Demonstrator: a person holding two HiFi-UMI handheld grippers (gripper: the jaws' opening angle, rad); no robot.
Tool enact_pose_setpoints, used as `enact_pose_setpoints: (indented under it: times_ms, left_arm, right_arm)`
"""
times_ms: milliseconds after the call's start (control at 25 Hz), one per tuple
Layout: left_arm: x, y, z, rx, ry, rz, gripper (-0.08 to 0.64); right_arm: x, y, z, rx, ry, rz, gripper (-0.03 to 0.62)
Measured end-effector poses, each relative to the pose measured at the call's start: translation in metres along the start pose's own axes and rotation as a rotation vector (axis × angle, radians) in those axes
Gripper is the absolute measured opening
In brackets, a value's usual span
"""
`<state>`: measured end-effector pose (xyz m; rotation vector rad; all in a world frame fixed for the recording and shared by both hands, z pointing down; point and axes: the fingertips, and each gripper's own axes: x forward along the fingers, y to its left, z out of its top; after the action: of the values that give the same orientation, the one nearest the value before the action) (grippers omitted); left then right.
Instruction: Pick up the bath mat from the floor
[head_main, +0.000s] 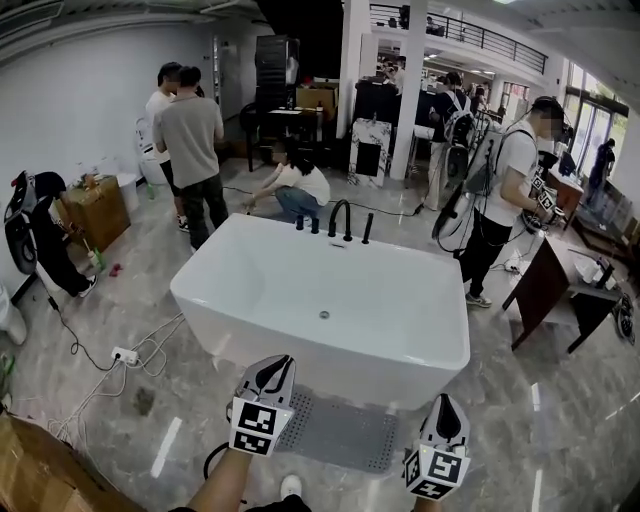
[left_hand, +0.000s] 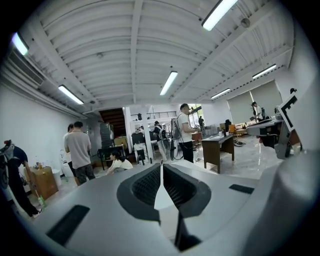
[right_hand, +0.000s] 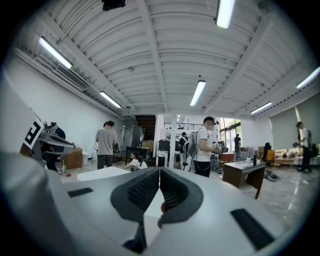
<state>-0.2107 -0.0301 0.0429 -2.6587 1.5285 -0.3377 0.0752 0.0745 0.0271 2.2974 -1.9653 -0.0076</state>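
Note:
A grey perforated bath mat (head_main: 340, 432) lies flat on the marble floor, right in front of a white freestanding bathtub (head_main: 300, 300). My left gripper (head_main: 272, 372) hangs above the mat's left end, shut and empty. Over the mat's right edge my right gripper (head_main: 447, 412) is held up, shut too, with nothing in it. In the left gripper view the left gripper (left_hand: 161, 170) points level across the room, jaws pressed together. The right gripper (right_hand: 159, 175) in its own view does the same; the mat shows in neither gripper view.
Black taps (head_main: 340, 220) stand on the tub's far rim. A white power strip (head_main: 124, 355) and cables lie on the floor at left. A dark desk (head_main: 560, 285) stands at right, a cardboard box (head_main: 30, 470) at the near left. Several people stand or crouch behind the tub.

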Motion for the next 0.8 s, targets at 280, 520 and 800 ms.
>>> enact_pose_setpoints:
  times_ms: [280,520,800]
  left_arm:
    - [0.048,0.036,-0.001,0.002,0.005,-0.058,0.018]
    - [0.067,0.058,-0.011,-0.017,0.015,-0.068,0.018]
    - [0.084,0.057,-0.001,-0.017,0.007,-0.042,0.018]
  right_arm:
    - [0.04,0.01,0.007,-0.002,0.02,-0.077,0.021]
    - [0.063,0.022,0.005,-0.01,0.029,-0.086,0.021]
    - [0.084,0.006,0.005,0.001,0.03,-0.068,0.021]
